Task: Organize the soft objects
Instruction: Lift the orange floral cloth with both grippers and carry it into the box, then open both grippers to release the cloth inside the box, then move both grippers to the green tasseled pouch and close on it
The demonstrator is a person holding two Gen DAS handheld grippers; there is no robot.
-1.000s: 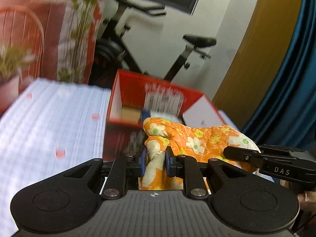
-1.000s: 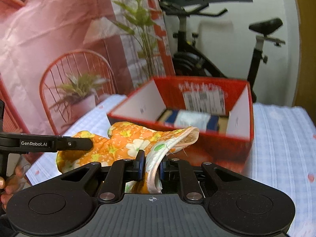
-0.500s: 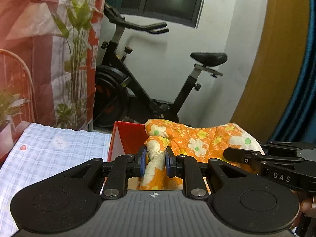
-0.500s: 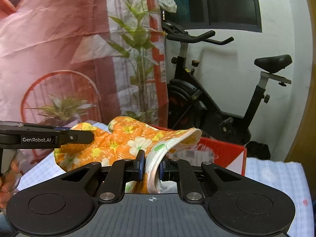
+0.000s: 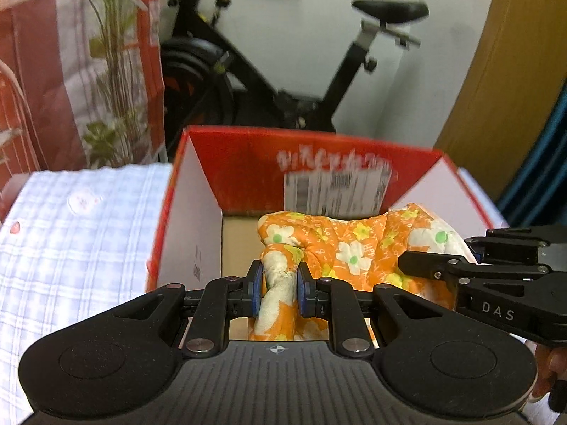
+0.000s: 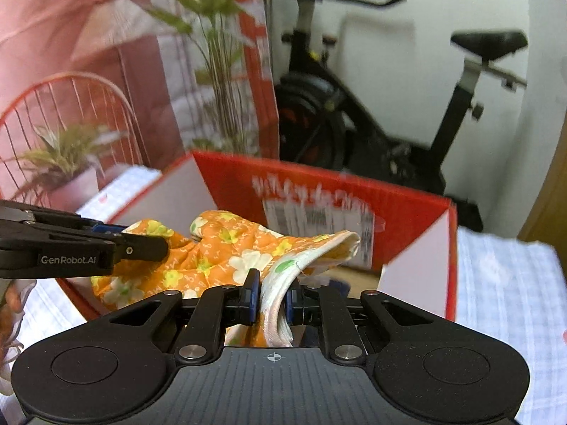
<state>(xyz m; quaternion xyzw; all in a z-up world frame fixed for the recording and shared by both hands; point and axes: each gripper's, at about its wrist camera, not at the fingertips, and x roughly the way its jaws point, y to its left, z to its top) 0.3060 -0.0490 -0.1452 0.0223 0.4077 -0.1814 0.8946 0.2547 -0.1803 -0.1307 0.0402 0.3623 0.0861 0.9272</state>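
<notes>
Cloth: I have an orange quilted cloth point(image 5: 358, 244) with white and yellow flowers stretched between my two grippers; in the left wrist view it sits centre to right of frame, over the open top of the box, and in the right wrist view it runs from centre-left to centre point(image 6: 219, 251).
Left gripper: my left gripper point(image 5: 278, 288) is clenched on a bunched, twisted end of the cloth, both blue pads pressing it at lower centre of the frame.
Right gripper: my right gripper point(image 6: 271, 299) is pinched on the cloth's white-trimmed hem, the edge folding up and out between the pads at lower centre.
Other views of the grippers: the right one enters the left wrist view from the right edge, marked DAS; the left one enters the right wrist view from the left edge, marked GenRobot.AI.
Box: a red cardboard box point(image 5: 244, 170) with white inner side walls and a printed label on its far wall fills mid-frame; its top is open.
Box contents: I see bare brown floor point(image 5: 237, 233) on its left side; in the right wrist view something dark blue and white point(image 6: 336, 283) shows low inside, too hidden to name.
Surface: the box stands on a pale checked cover point(image 5: 81, 233), lower left.
Behind: an exercise bike point(image 5: 319, 81) at upper centre, a tall plant point(image 6: 216, 71) at upper centre-left.
</notes>
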